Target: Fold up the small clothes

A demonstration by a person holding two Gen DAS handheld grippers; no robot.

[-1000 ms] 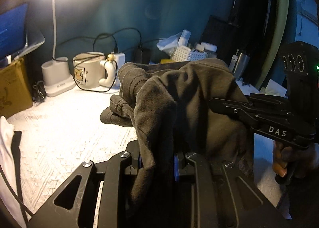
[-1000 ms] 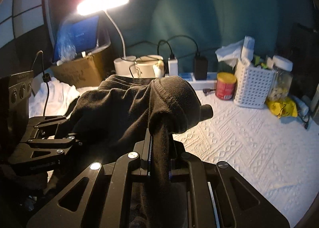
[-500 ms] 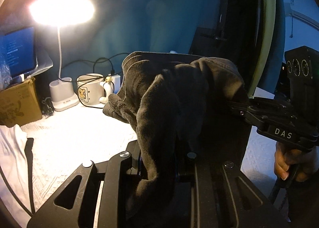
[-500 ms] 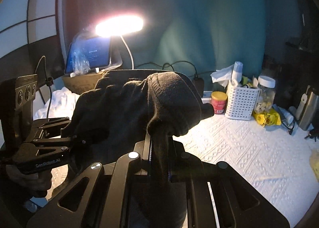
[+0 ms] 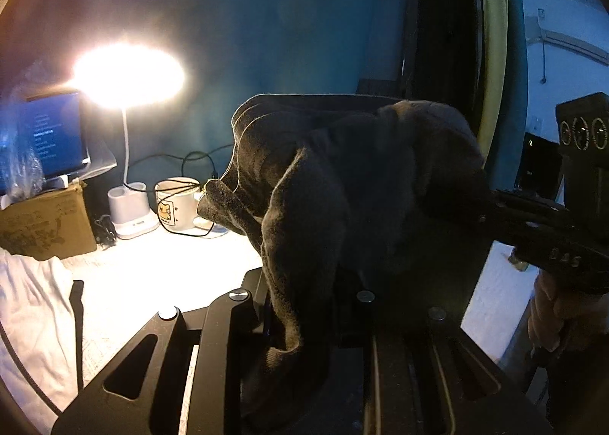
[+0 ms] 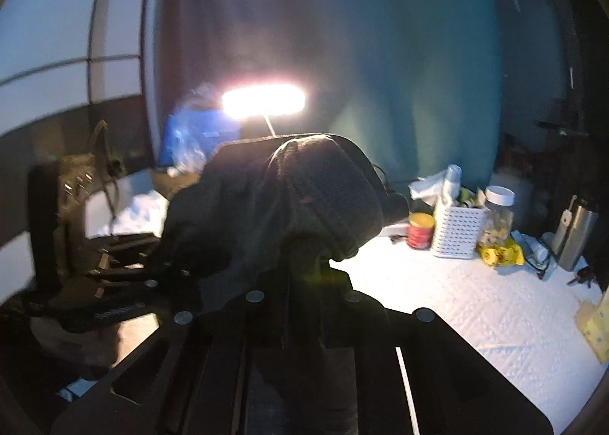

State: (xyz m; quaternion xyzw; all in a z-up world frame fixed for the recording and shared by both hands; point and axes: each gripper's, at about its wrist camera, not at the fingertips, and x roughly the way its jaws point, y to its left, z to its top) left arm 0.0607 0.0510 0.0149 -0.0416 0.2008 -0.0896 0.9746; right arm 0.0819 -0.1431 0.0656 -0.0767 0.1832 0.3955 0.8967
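Teal wall, lamp (image 5: 127, 75) lit over white counter (image 6: 475, 305). Dark garment (image 5: 354, 183) held in the air between both: left tool (image 5: 304, 320) and right tool (image 6: 304, 282) each clamped tight on a bunched fold.

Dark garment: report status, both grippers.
Left gripper and right gripper both shut on dark garment. Garment bunched, held off the white tabletop. Nothing in the way.

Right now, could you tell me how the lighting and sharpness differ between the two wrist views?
Left wrist view: sharp, but the desk lamp blows out white, flaring over the wall and leaving the dark garment backlit. Right wrist view: smeared throughout, the lamp a glare patch, the white basket soft-edged. Both bend straight lines at the rim.
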